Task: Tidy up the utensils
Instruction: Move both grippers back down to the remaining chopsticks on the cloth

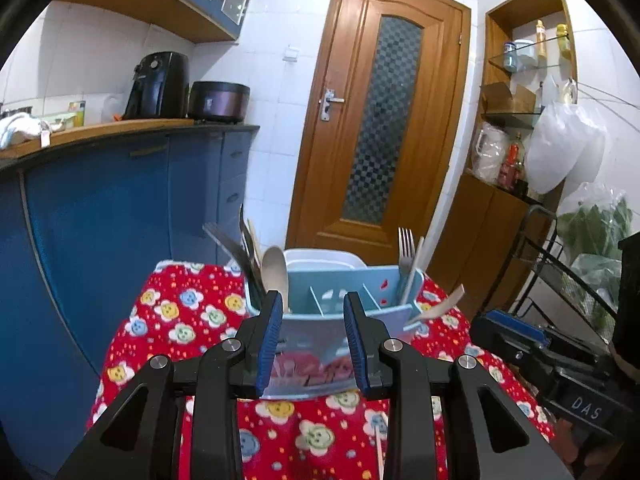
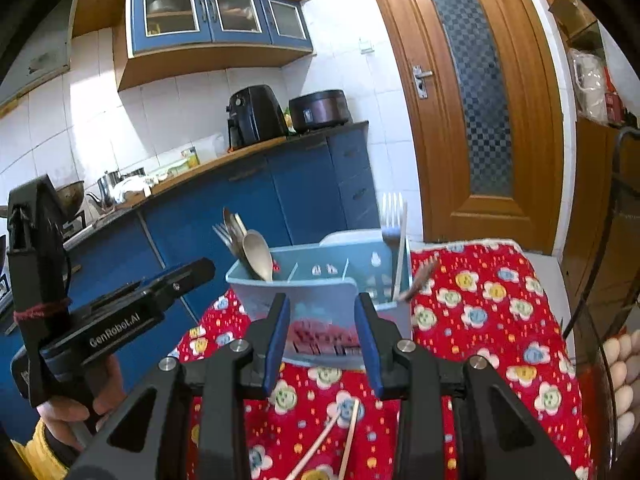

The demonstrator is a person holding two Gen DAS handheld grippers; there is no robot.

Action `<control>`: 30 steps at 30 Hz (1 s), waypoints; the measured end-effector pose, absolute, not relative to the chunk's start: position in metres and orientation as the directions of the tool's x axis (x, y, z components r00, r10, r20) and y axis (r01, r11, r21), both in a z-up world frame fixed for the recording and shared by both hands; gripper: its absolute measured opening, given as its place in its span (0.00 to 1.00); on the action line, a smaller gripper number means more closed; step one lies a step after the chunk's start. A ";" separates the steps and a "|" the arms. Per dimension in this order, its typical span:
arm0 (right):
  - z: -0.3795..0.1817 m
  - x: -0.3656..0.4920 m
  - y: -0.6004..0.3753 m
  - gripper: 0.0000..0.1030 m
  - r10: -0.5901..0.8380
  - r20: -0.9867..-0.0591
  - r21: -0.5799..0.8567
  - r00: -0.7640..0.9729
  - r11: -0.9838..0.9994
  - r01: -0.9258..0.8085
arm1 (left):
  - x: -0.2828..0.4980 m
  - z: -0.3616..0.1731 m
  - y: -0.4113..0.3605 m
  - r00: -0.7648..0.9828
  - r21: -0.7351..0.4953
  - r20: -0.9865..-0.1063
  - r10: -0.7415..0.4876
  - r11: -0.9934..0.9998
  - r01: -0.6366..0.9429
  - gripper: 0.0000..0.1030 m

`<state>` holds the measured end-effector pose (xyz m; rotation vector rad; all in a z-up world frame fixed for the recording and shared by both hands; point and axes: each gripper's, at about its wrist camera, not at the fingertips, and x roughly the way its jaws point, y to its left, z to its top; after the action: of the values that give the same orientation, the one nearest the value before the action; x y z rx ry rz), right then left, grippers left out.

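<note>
Nearest in the left wrist view, the left tongs (image 1: 313,344) stand partly open with nothing between their blue pads; the front wall of the utensil caddy shows through the gap, but whether the pads touch it cannot be told. In the right wrist view the right tongs (image 2: 323,344) are likewise partly open and hold nothing. Just below them two chopsticks (image 2: 338,436) lie loose on the red flowered cloth (image 2: 492,320) that covers the tabletop.

To the left in the right wrist view, a hand (image 2: 76,408) with a yellow sleeve grips the handle of the left device.

Beyond both tongs stands the light blue utensil caddy (image 1: 340,300), upright on the cloth and divided into compartments. Its left compartment holds a wooden spoon (image 1: 275,270) with several darker utensils (image 1: 236,246) leaning behind it. Its right compartment holds a metal fork (image 1: 406,256), tines up, and a pale chopstick beside it. The middle compartments look empty. A small light-coloured utensil (image 1: 438,306) juts out tilted at the caddy's right front corner; what it rests on is unclear. A white container (image 1: 324,258) stands directly behind the caddy.

Farther back are blue kitchen cabinets (image 1: 120,208) carrying a black air fryer (image 1: 158,84) and a dark rice cooker (image 1: 218,100), and a wooden door (image 1: 384,120) with a patterned glass panel.
</note>
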<state>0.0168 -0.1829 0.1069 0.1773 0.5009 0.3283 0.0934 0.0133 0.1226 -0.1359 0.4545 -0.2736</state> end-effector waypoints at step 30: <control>0.042 -0.012 -0.212 0.35 0.319 -0.587 0.316 0.744 0.936 -0.153 | 0.069 0.060 -0.004 0.741 -0.205 -0.595 -0.311 0.950 0.234 0.31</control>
<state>-0.0117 -0.2116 0.0423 0.2554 0.6851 0.2615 0.0686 -0.0043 0.0602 -0.1196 0.6730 -0.2993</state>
